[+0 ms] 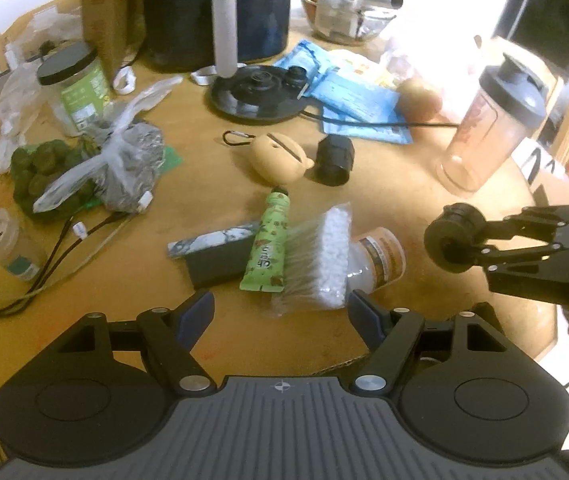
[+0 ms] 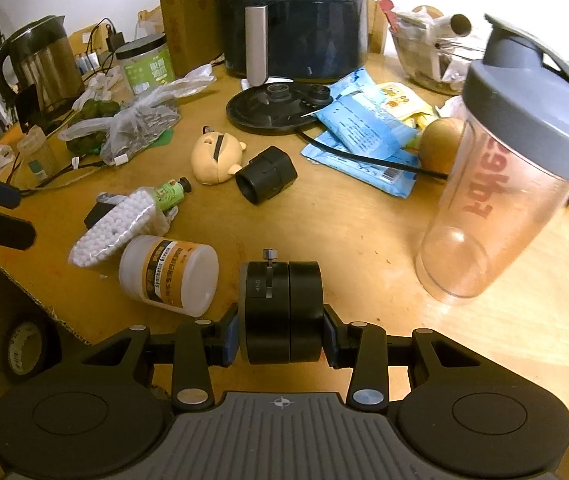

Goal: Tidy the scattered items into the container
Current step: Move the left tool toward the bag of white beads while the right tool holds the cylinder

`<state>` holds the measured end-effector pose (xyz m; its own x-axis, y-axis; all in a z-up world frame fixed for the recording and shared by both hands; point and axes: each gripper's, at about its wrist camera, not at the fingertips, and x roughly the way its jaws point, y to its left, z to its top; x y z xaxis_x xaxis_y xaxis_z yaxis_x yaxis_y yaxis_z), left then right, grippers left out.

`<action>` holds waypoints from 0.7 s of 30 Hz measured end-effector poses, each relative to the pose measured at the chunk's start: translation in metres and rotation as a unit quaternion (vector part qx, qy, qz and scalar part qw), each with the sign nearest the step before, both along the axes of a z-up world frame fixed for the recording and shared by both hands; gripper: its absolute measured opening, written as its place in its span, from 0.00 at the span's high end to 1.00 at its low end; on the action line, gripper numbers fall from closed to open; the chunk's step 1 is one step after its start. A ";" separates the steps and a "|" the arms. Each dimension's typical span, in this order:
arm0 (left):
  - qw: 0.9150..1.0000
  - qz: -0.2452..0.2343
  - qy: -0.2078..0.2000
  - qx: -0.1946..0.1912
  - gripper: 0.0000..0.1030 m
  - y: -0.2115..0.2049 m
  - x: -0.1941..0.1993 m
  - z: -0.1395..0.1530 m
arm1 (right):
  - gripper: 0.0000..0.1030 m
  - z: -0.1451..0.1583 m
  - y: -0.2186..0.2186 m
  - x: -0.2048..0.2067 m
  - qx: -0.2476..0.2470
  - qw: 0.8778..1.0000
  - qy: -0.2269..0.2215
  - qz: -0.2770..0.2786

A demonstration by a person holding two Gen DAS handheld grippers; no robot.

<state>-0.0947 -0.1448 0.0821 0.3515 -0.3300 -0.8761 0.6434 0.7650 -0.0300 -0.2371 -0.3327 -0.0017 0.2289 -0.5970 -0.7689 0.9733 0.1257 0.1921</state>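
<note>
1. Right gripper (image 2: 281,338) was clenched on a black round clamp part (image 2: 282,312), both pads pressed against its flat faces, holding it above the wooden table (image 2: 344,232).
2. Left gripper (image 1: 280,312) stood released, fingers wide apart, nothing between them, hovering over the table's near edge.
3. Cardboard box (image 2: 16,300) sat at the near left corner, open, a roll of black tape (image 2: 24,344) inside.
4. Scattered on the table: white grease jar (image 2: 168,276) on its side, touching a bag of cotton swabs (image 2: 116,224); green tube (image 1: 268,244) beside it; tan plush pouch (image 2: 214,158); black hexagonal part (image 2: 266,174).
5. Clear shaker bottle (image 2: 512,184) stood upright at right.
</note>
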 end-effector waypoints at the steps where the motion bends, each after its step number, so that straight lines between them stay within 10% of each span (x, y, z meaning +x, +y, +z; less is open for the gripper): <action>1: 1.000 -0.006 0.000 0.003 0.29 -0.003 0.000 -0.002 | 0.58 0.001 0.002 -0.001 0.001 1.000 -0.002 -0.002; 21: 0.993 -0.062 -0.045 0.092 0.31 -0.053 -0.006 -0.034 | 0.58 0.004 0.050 -0.024 0.001 0.998 -0.013 -0.056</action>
